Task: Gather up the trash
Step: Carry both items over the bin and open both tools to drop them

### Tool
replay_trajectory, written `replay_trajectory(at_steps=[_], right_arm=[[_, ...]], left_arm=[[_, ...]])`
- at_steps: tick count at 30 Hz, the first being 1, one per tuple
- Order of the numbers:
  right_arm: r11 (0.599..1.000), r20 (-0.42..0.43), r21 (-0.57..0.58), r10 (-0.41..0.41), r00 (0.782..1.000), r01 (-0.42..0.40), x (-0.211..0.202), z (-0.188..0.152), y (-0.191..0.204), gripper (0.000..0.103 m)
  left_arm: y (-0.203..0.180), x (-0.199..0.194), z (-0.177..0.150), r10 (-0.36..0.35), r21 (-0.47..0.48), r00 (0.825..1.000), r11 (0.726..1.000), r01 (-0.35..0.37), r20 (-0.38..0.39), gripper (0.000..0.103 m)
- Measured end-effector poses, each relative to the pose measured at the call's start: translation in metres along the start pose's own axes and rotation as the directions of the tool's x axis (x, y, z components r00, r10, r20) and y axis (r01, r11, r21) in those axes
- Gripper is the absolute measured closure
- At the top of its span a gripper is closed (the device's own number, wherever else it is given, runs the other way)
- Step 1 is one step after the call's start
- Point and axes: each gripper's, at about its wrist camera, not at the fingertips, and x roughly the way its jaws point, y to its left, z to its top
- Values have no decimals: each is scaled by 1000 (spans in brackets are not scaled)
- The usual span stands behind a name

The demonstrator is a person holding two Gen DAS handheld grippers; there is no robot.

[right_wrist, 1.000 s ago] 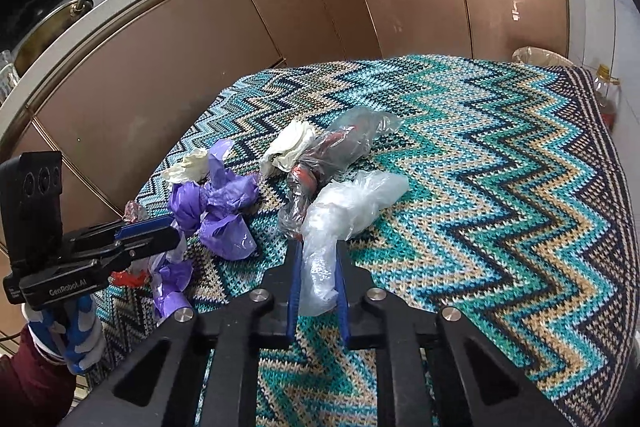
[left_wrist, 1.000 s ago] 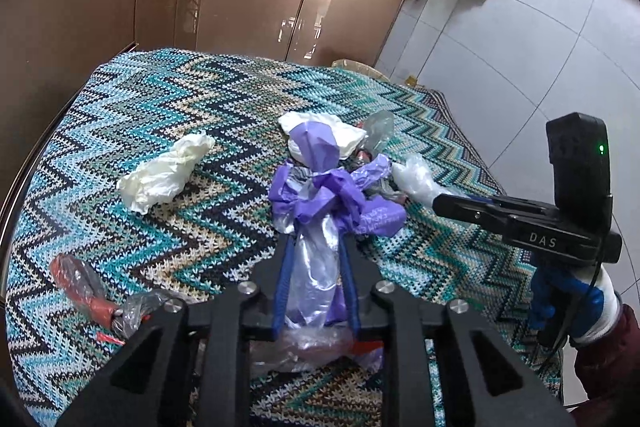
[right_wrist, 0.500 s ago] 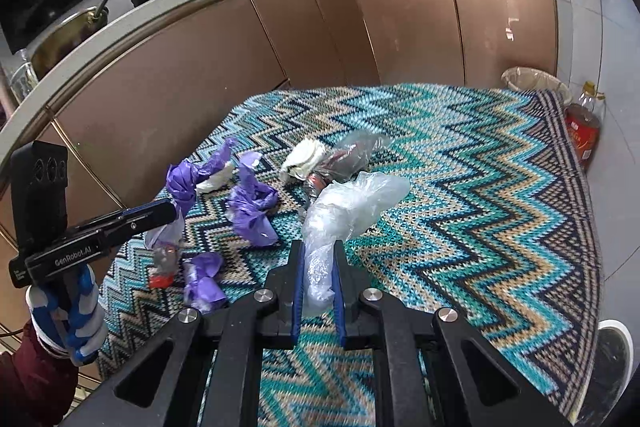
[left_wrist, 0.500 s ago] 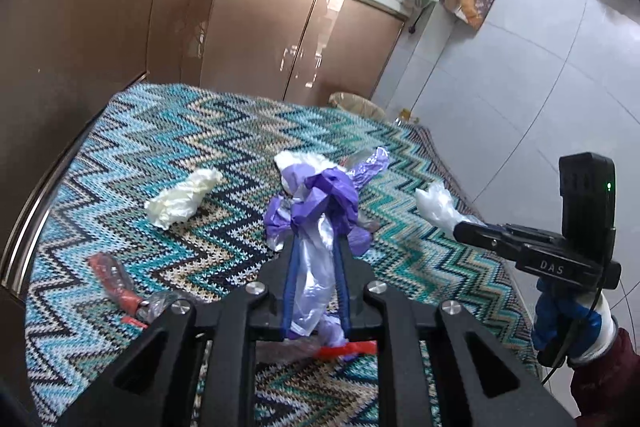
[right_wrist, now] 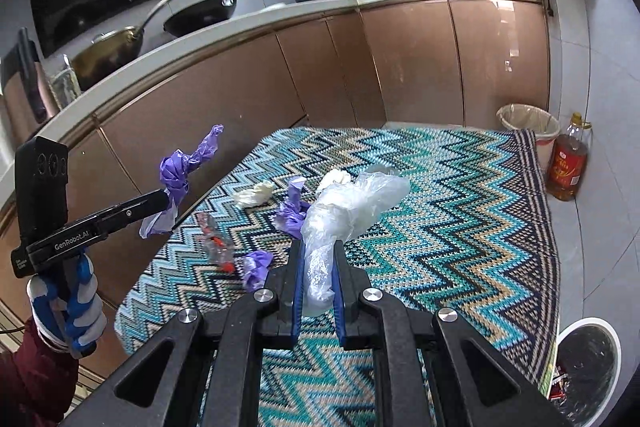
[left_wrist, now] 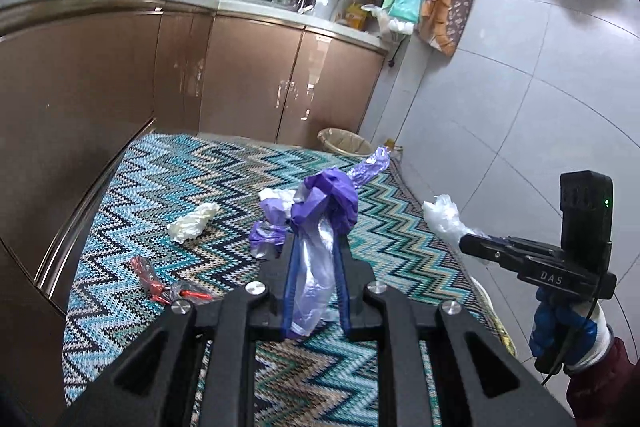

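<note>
Meanwhile, both grippers lifted clear of the zigzag cloth (right_wrist: 460, 211), each w/ a catch of trash — raised, it seems, so the loose ends hang free for the carry to a bin. Left gripper (left_wrist: 316, 255) clamped nearly closed on a purple plastic bag (left_wrist: 324, 203), twisted tail sticking up, pale film trailing back between the fingers. Right gripper (right_wrist: 318, 263) likewise pinched tight on a clear plastic bag (right_wrist: 352, 203), bulk ballooning ahead of the tips. Left on the cloth: white crumpled glove (left_wrist: 192, 223), purple scraps (right_wrist: 292, 215), red-and-clear wrapper (right_wrist: 218, 247). White bin (right_wrist: 588, 359) w/ rubbish sits on the floor by the cloth's near right corner; lined basket (right_wrist: 528, 123) at far end. Judged: roughly halfway, drop-off next.
</note>
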Motion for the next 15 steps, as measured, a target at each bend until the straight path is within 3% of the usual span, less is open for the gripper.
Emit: replay_trajectory(at_steps=[8, 15], right_arm=[[1000, 72, 20, 1, 997, -2, -50, -15, -4, 91], [997, 136, 78, -30, 990, 20, -90, -31, -36, 91]], left_arm=[[-45, -22, -4, -39, 21, 999, 999, 38, 18, 87], [-99, -13, -3, -87, 79, 996, 993, 87, -8, 87]])
